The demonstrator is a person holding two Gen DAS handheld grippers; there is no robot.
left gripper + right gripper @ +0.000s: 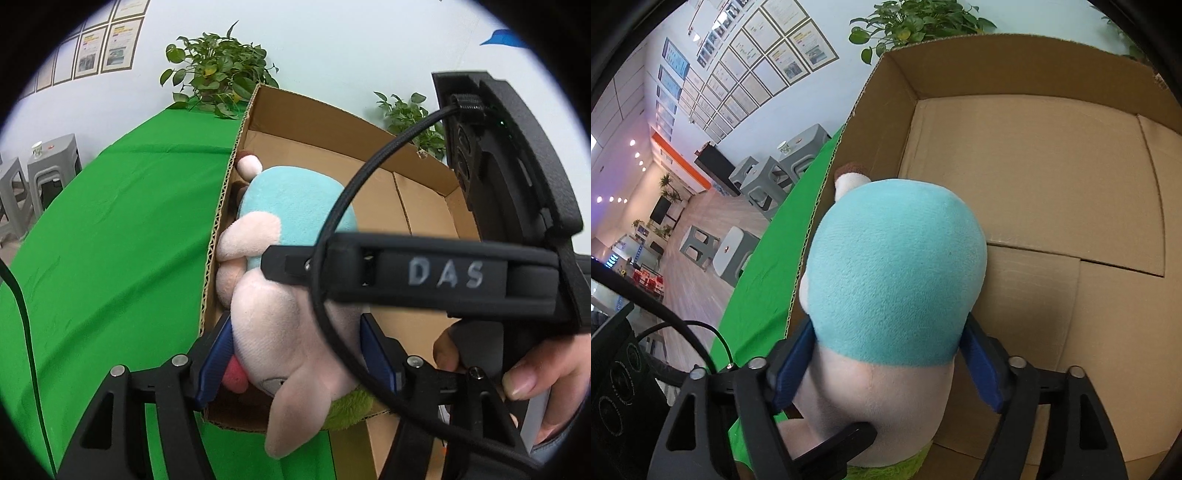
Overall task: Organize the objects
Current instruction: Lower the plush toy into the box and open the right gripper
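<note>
The plush toy (894, 280) sits low in the cardboard box (1052, 177), frame centre, the left gripper (295, 354) clamping its pink head, the right gripper (886, 365) parted around it (apparently the placing step), so next both should release and withdraw.

Pale wall (849, 81) hung with framed sheets (768, 55); grey stools (764, 181) on wood floor (698, 258) — potted plants (221, 74) behind the green desk (110, 240).

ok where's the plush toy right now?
The plush toy is inside the cardboard box, against its left wall in both wrist views, with the green cloth just outside. It lies between the pads of both hand-held grippers.
</note>
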